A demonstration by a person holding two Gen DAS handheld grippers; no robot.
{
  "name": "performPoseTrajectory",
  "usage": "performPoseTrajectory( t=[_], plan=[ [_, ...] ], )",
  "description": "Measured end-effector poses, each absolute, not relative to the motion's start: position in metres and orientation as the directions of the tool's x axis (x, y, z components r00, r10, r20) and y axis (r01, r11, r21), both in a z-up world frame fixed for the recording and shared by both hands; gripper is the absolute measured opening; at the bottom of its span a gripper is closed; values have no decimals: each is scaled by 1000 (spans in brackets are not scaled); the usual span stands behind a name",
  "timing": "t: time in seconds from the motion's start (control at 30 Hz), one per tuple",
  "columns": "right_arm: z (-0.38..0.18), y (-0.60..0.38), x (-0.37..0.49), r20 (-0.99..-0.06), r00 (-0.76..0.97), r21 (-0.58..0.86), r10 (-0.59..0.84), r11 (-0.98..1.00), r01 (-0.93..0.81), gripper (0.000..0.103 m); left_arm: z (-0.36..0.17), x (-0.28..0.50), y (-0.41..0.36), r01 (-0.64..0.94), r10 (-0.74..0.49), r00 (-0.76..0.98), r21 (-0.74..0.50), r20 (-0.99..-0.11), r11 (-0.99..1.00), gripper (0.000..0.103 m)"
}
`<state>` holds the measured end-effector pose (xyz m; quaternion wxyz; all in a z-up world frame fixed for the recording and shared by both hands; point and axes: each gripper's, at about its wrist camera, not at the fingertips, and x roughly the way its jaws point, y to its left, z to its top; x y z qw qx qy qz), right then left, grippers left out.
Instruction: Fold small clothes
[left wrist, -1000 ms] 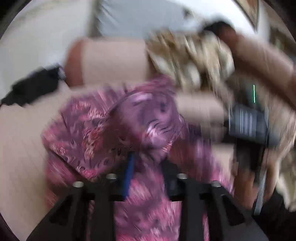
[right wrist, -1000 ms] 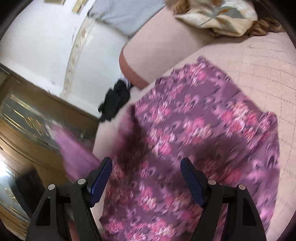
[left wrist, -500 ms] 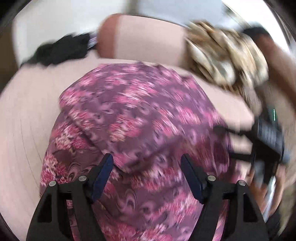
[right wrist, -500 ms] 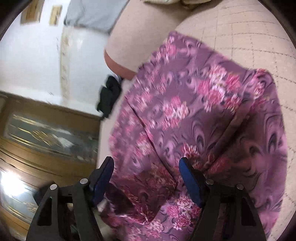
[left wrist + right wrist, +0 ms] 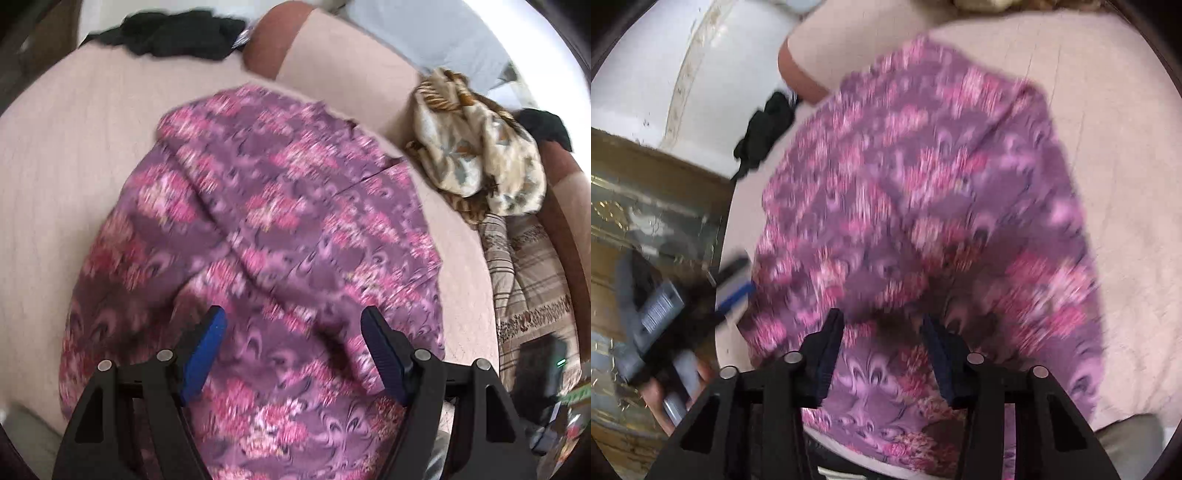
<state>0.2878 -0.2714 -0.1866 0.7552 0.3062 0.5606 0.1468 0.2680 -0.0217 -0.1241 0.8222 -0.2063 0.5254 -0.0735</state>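
A purple garment with pink flowers (image 5: 280,229) lies spread on the pale pink sofa seat (image 5: 74,166). My left gripper (image 5: 293,325) hovers over its near part, jaws wide open, with cloth beneath them but not pinched. In the right wrist view the same garment (image 5: 923,184) fills the middle. My right gripper (image 5: 882,328) is low over its near edge, jaws closing around a raised dark fold, and the pads stand apart from it. The left gripper (image 5: 735,291), held by a hand, shows at the garment's left edge.
A black cloth (image 5: 173,33) lies at the seat's far corner by the armrest (image 5: 332,55). A cream leaf-print cloth (image 5: 476,140) and a striped cloth (image 5: 528,266) sit to the right. A wooden cabinet (image 5: 646,206) stands left of the sofa.
The left gripper let go of the garment, which dropped flat, and its jaws stayed wide. The right gripper moved toward the garment's near edge and its jaws narrowed.
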Motion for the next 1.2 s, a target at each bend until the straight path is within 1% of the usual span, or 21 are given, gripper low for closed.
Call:
performPoseTrajectory(
  t=[0.07, 0.13, 0.17, 0.2, 0.23, 0.27, 0.3, 0.37, 0.43, 0.47, 0.53, 0.6, 0.67, 0.7, 0.73, 0.77, 0.8, 0.93, 1.03, 1.1, 1.2],
  plan=[
    [-184, -276, 301, -751, 355, 630, 557, 766, 130, 60, -130, 271, -20, -132, -375, 421, -465, -826, 876, 74],
    [-204, -276, 321, -721, 326, 683, 611, 705, 189, 59, -134, 279, -22, -145, -395, 409, -486, -822, 862, 74],
    [-210, -265, 327, -724, 314, 683, 614, 702, 202, 46, -136, 285, -24, -141, -392, 407, -481, -825, 865, 74],
    [-216, -259, 330, -742, 303, 664, 598, 718, 209, 22, -139, 290, -28, -118, -372, 414, -455, -831, 883, 74],
    [-219, -254, 331, -780, 281, 619, 560, 757, 210, 10, -142, 294, -31, -104, -320, 410, -393, -854, 914, 74],
    [-216, -248, 325, -799, 278, 590, 533, 782, 200, 8, -145, 293, -29, -122, -270, 392, -341, -879, 932, 72],
    [-206, -246, 321, -790, 308, 597, 531, 781, 185, 7, -144, 288, -23, -132, -274, 393, -349, -878, 928, 67],
    [-174, -258, 300, -771, 396, 592, 498, 791, 158, 5, -136, 272, -5, -129, -334, 435, -425, -836, 896, 68],
    [-149, -271, 286, -752, 461, 585, 471, 799, 138, 5, -130, 260, 10, -138, -313, 462, -417, -829, 899, 69],
    [-146, -273, 285, -763, 461, 565, 454, 814, 134, 6, -132, 259, 16, -151, -291, 464, -399, -836, 904, 69],
    [-166, -263, 298, -812, 373, 514, 448, 852, 96, 8, -143, 265, 29, -216, -262, 428, -379, -865, 900, 69],
    [-199, -257, 314, -869, 241, 472, 432, 870, 140, 12, -144, 271, 41, -248, -290, 418, -415, -861, 875, 69],
    [-197, -262, 316, -865, 238, 484, 442, 861, 156, 19, -126, 273, 50, -227, -269, 464, -407, -844, 885, 69],
    [-186, -265, 315, -840, 274, 515, 468, 847, 132, 42, -117, 275, 53, -212, -244, 488, -385, -838, 898, 70],
    [-172, -271, 314, -814, 311, 543, 490, 833, 109, 55, -107, 278, 56, -200, -211, 508, -352, -835, 914, 72],
    [-159, -276, 314, -796, 347, 554, 496, 828, 87, 75, -100, 283, 59, -186, -180, 525, -319, -832, 929, 74],
    [-147, -280, 318, -785, 376, 551, 492, 832, 61, 81, -92, 290, 59, -167, -159, 536, -289, -829, 943, 74],
    [-123, -284, 360, -790, 405, 494, 460, 869, -23, 81, -76, 336, 59, -100, -141, 534, -228, -833, 969, 75],
    [-125, -311, 401, -775, 399, 515, 491, 856, -53, 81, -76, 384, 69, -107, -161, 526, -253, -835, 961, 78],
    [-133, -334, 435, -766, 408, 535, 497, 844, -23, 81, -81, 421, 78, -111, -169, 513, -260, -841, 959, 79],
    [-160, -352, 497, -774, 382, 562, 506, 826, 44, 81, -107, 493, 79, -112, -136, 467, -211, -874, 971, 79]
  ],
)
